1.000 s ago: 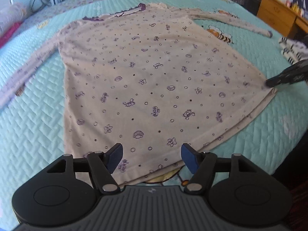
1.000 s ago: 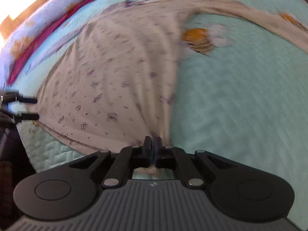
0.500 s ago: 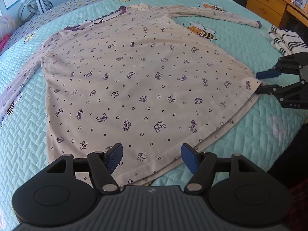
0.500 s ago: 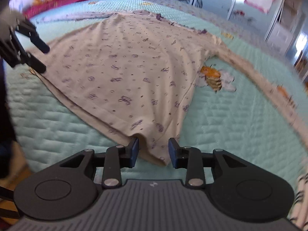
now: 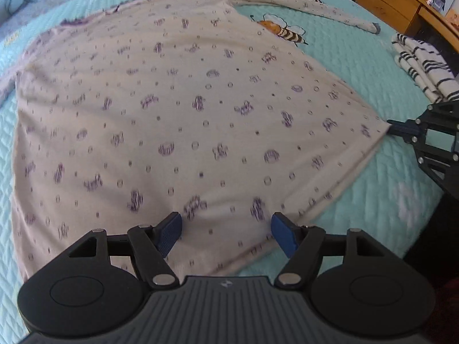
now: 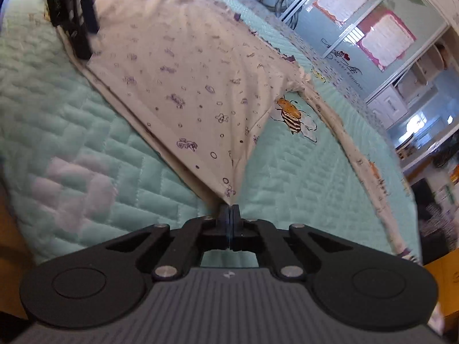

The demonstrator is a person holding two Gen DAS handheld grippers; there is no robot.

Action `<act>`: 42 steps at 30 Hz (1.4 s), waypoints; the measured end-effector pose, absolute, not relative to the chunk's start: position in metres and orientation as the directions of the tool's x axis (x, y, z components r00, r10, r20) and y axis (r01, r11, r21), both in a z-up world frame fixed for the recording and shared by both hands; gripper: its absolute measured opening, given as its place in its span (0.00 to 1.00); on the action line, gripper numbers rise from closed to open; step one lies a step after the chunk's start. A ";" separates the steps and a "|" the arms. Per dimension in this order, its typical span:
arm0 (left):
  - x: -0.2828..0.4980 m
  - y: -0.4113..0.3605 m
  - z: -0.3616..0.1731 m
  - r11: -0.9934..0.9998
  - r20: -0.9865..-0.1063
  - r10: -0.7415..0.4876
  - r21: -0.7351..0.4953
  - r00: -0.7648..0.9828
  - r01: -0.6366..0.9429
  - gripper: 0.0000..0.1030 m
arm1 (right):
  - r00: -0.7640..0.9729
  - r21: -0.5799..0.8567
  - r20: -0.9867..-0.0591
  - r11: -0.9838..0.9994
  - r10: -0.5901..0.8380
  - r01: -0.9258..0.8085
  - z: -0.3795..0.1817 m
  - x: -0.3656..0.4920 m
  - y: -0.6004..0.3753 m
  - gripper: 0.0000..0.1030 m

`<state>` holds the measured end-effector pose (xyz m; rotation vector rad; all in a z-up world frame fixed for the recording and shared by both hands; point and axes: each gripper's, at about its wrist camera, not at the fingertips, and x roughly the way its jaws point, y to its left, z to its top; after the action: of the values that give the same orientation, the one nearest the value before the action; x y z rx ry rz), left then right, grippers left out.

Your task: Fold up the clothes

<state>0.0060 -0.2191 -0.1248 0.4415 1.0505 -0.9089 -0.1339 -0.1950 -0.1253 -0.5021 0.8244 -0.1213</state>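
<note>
- A pale long-sleeved shirt with small purple prints lies spread flat on the bed's mint quilted cover, collar at the far side and hem toward the cameras.
- The left tongs hang over the near hem with their blue pads spread wide; the cloth lies below and between them, and neither pad presses on it, so they are released.
- The right tongs are clenched on the shirt's hem corner: the fabric narrows to a point that runs straight into the closed tips, and it rises slightly off the cover there.
- The right tongs' jaws have just been closing, with that corner between them.
- In the left wrist view the right tongs reach in from the right edge and meet the shirt's right hem corner.
- In the right wrist view the left tongs stand at the upper left, over the opposite hem end.
- One sleeve stretches out to the right across the cover, past a printed bee.
- A folded striped garment lies well apart, near the bed's right edge.
- A wooden dresser stands beyond the bed.
</note>
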 end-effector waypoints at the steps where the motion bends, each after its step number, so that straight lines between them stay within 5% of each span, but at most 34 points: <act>1: 0.005 -0.216 -0.124 0.570 -0.882 -0.430 -0.102 0.190 0.815 0.70 | 0.680 -0.414 -0.683 0.908 -0.267 -0.060 -0.120 -0.135 -0.203 0.01; 8: 0.009 -0.208 -0.112 0.562 -0.843 -0.512 -0.181 0.168 0.807 0.70 | 0.727 -0.055 -0.672 0.988 -0.143 0.143 -0.066 -0.129 -0.258 0.15; 13: 0.039 -0.223 -0.095 0.617 -0.771 -0.561 -0.145 0.302 0.774 0.70 | 0.765 0.052 -0.644 0.997 -0.011 0.058 -0.056 -0.034 -0.264 0.19; 19: 0.052 -0.245 -0.132 0.585 -0.810 -0.527 -0.126 0.257 0.801 0.71 | 0.752 0.248 -0.627 0.967 0.205 -0.057 -0.075 0.086 -0.280 0.19; 21: 0.043 -0.242 -0.132 0.550 -0.806 -0.531 -0.094 0.261 0.830 0.72 | 0.681 0.206 -0.715 0.979 0.160 -0.013 -0.098 0.113 -0.297 0.18; 22: 0.042 -0.239 -0.132 0.543 -0.805 -0.536 -0.101 0.253 0.833 0.72 | 0.645 0.148 -0.761 0.986 0.067 0.073 -0.112 0.118 -0.315 0.00; 24: 0.041 -0.231 -0.132 0.538 -0.797 -0.555 -0.127 0.237 0.833 0.72 | 0.665 0.213 -0.745 0.962 0.048 0.169 -0.115 0.108 -0.352 0.00; 28: 0.037 -0.230 -0.135 0.515 -0.790 -0.569 -0.124 0.229 0.848 0.79 | 0.700 0.088 -0.710 0.975 -0.082 0.203 -0.083 0.103 -0.340 0.08; 31: 0.036 -0.231 -0.136 0.507 -0.789 -0.571 -0.121 0.227 0.854 0.83 | 0.755 0.251 -0.641 0.967 0.135 0.041 -0.074 0.136 -0.320 0.15; 33: 0.035 -0.230 -0.136 0.502 -0.788 -0.573 -0.117 0.228 0.857 0.83 | 0.700 0.265 -0.678 0.963 0.223 -0.051 -0.089 0.170 -0.306 0.18; 35: 0.036 -0.228 -0.136 0.498 -0.783 -0.581 -0.129 0.221 0.857 0.84 | 0.640 0.145 -0.758 0.989 0.129 -0.027 -0.113 0.192 -0.310 0.12; 36: 0.036 -0.227 -0.136 0.493 -0.781 -0.585 -0.131 0.217 0.860 0.84 | 0.664 0.095 -0.744 0.995 0.078 -0.011 -0.117 0.191 -0.322 0.00; 39: 0.038 -0.225 -0.134 0.481 -0.780 -0.592 -0.139 0.204 0.866 0.84 | 0.696 0.116 -0.716 0.972 -0.062 0.205 -0.109 0.177 -0.365 0.00; 40: 0.039 -0.225 -0.133 0.480 -0.780 -0.594 -0.145 0.198 0.865 0.83 | 0.702 0.116 -0.704 0.959 -0.104 0.257 -0.104 0.171 -0.373 0.15; 42: 0.046 -0.223 -0.127 0.494 -0.774 -0.605 -0.181 0.187 0.850 0.80 | 0.743 0.186 -0.664 0.945 -0.080 0.268 -0.096 0.163 -0.389 0.26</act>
<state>0.0463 -0.2232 -0.1269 0.3198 0.9118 -1.0488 0.1627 -0.3888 -0.0964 0.2793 0.7092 -0.1934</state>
